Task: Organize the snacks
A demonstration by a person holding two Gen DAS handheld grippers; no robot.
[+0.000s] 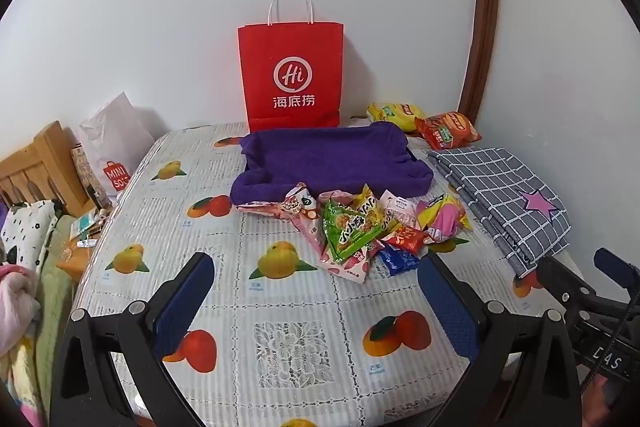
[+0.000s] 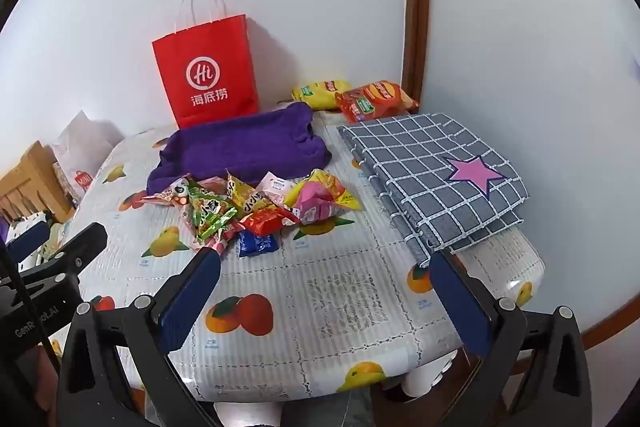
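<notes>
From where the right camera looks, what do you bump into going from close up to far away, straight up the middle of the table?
Right gripper → blue snack packet → red snack packet → purple cloth-lined tray → red paper bag against the wall.

Right tongs (image 2: 324, 291) gape above the table (image 2: 360, 307), snack pile (image 2: 256, 207) lying beyond them.
</notes>
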